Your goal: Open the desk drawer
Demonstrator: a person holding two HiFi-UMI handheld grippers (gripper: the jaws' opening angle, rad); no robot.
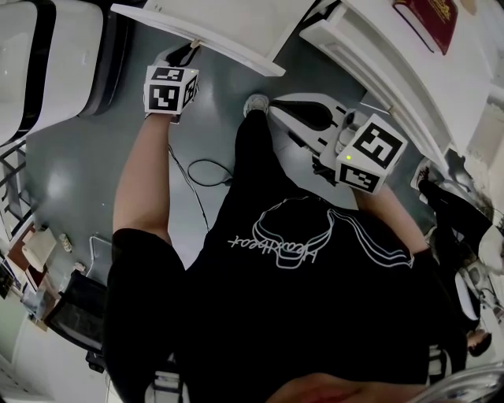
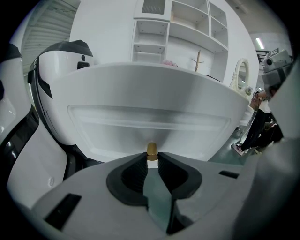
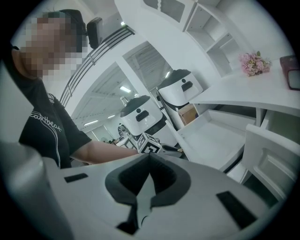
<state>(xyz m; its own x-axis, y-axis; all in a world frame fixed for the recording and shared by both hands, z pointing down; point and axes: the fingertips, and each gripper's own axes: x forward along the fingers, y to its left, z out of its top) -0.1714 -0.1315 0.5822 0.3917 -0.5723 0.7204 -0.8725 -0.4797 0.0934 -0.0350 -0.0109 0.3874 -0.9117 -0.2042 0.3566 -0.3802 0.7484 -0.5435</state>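
The white desk drawer (image 1: 206,35) stands pulled out from the desk (image 1: 378,55); its panelled front (image 2: 150,117) fills the left gripper view. My left gripper (image 1: 187,52) is shut on the small brass knob (image 2: 152,150) at the middle of that front, with the pads pressing it from both sides. My right gripper (image 1: 277,107) hangs over the floor in front of the desk, shut with nothing between its fingers (image 3: 149,158). In the right gripper view the open drawer (image 3: 211,136) shows its bare inside, with the left gripper's marker cube (image 3: 150,146) in front of it.
White rounded machines (image 1: 47,55) stand to the left of the drawer. A black cable (image 1: 201,169) lies on the grey floor. A red book (image 1: 429,20) and pink flowers (image 3: 255,63) sit on the desktop. Another white drawer front (image 3: 272,159) is at the right. A person (image 2: 262,124) stands far right.
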